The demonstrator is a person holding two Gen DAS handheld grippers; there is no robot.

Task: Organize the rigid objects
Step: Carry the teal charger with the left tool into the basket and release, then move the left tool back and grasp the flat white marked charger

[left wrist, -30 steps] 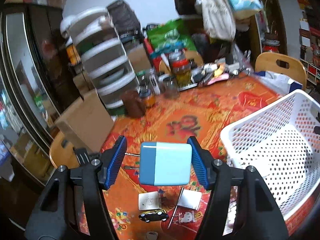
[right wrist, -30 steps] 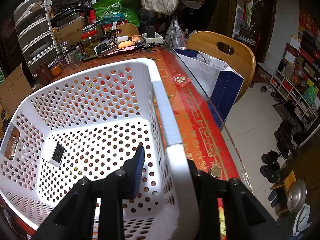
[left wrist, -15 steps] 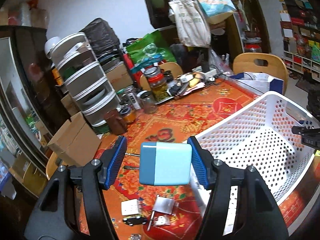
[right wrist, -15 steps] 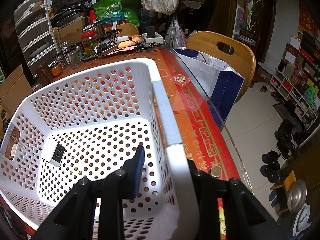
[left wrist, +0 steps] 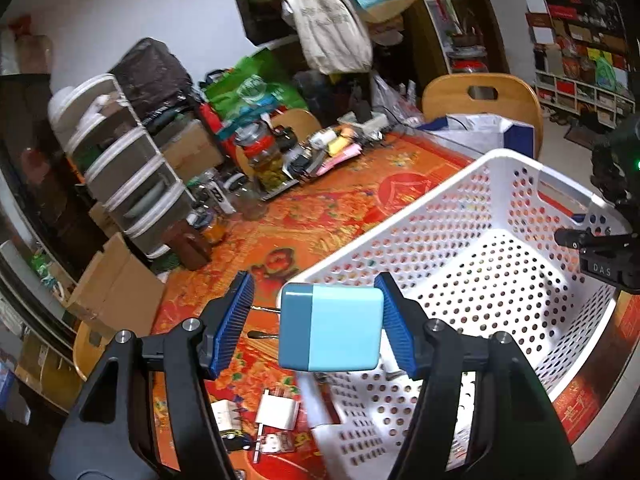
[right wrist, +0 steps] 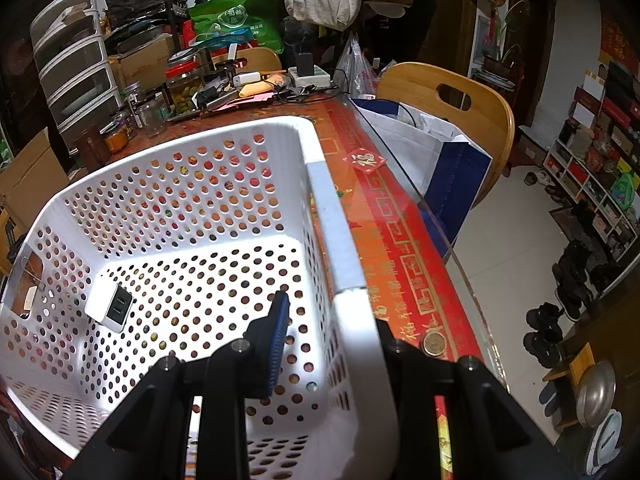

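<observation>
Left gripper holds blue charger by prongs and far side, above basket corner at 6 o'clock. Early release: charger hits rim, falls on worktop. Right gripper clamps basket wall; slip would shift basket.

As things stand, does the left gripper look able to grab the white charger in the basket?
Probably not now: the left gripper already holds a blue block, so its jaws are occupied. The white charger lies exposed in the basket.

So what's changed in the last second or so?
The left claw has carried the blue charger rightward from above the tablecloth to the white basket's edge. The right claw stays clamped on the basket's rim; the white charger inside hasn't moved.
</observation>
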